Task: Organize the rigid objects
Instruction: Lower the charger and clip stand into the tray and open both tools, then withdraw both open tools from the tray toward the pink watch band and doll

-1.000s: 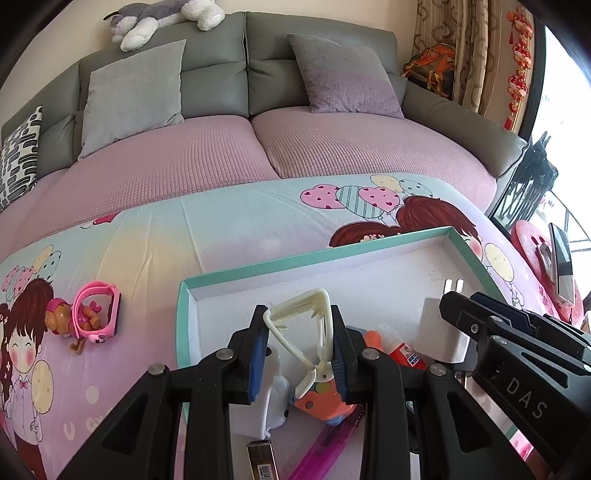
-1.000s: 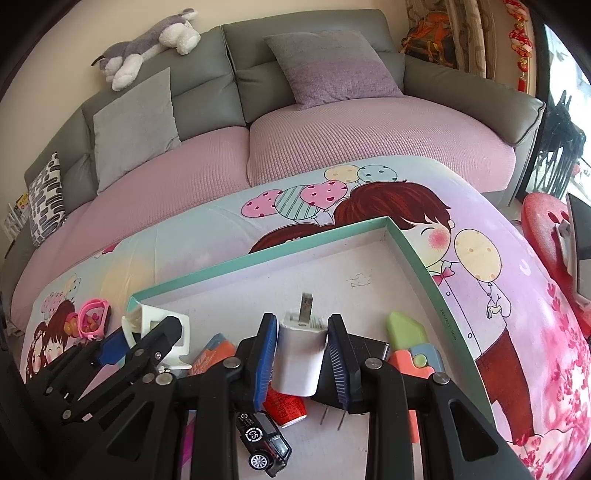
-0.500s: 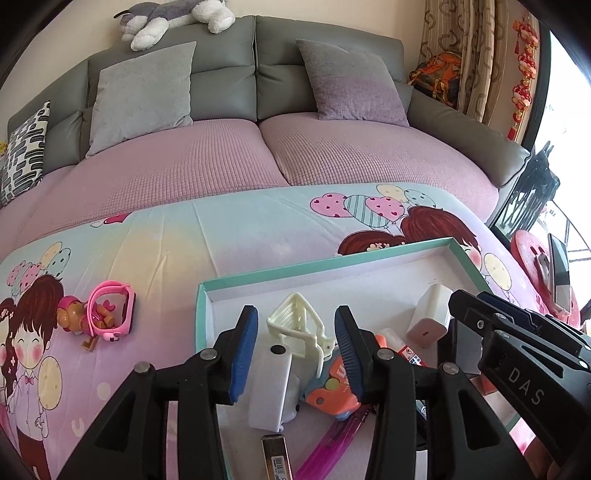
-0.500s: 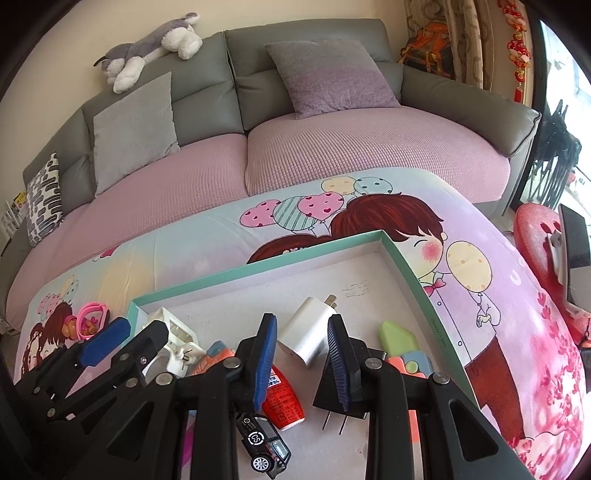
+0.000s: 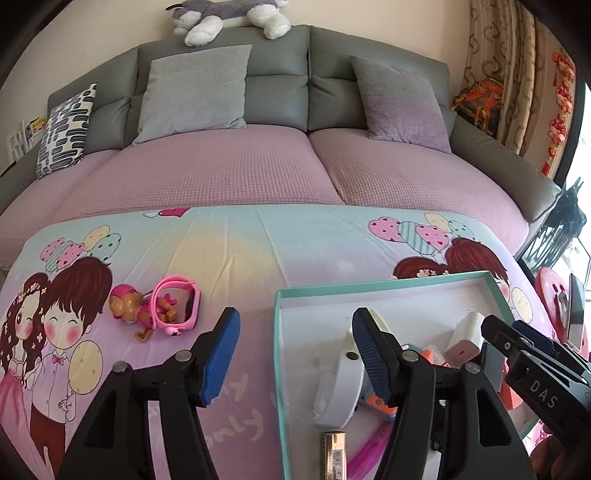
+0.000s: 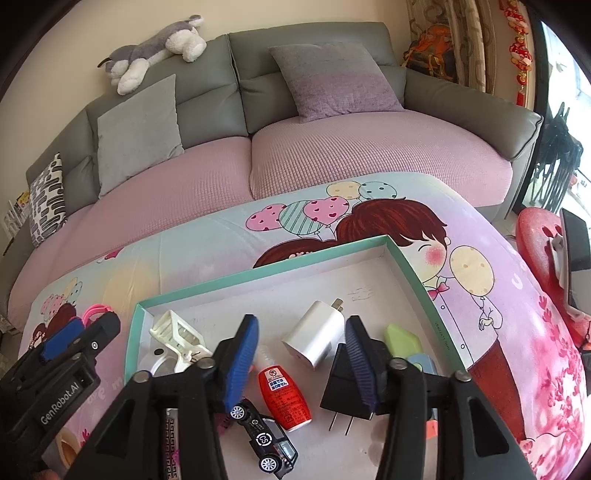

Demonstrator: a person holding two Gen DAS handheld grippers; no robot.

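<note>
Now the left hand-held gripper (image 5: 291,350) stands with its blue-padded jaws apart, having just been opening, and nothing is held between them; its left finger hangs over the cartoon-printed cloth (image 5: 236,251) and its right finger over the near left part of the teal-rimmed tray (image 5: 388,286). Just past that right finger, inside the tray, lie a cream plastic clip (image 6: 177,334) and a white oblong piece (image 5: 340,384), with a brass-coloured lighter (image 5: 332,456) at the tray's near edge. The right hand-held gripper (image 6: 301,356) is likewise parted, its jaws having just been opening, and the white charger plug (image 6: 317,332) lies free on the tray floor between and just beyond the fingertips, touching neither pad, prongs pointing toward the far right corner. Near it rest a red glue bottle (image 6: 284,395) beside the left finger, a black plug adapter (image 6: 341,391) partly under the right finger, and a black toy car (image 6: 266,439) toward the near edge. A green block (image 6: 402,339) lies close to the tray's right wall. Outside the tray, well off to the left on the cloth, a toy pup figure (image 5: 129,306) lies touching a pink watch (image 5: 177,306). Beyond the cloth's far edge stands a grey sofa (image 5: 280,77) with cushions and a plush dog (image 5: 225,16) on its back.
</note>
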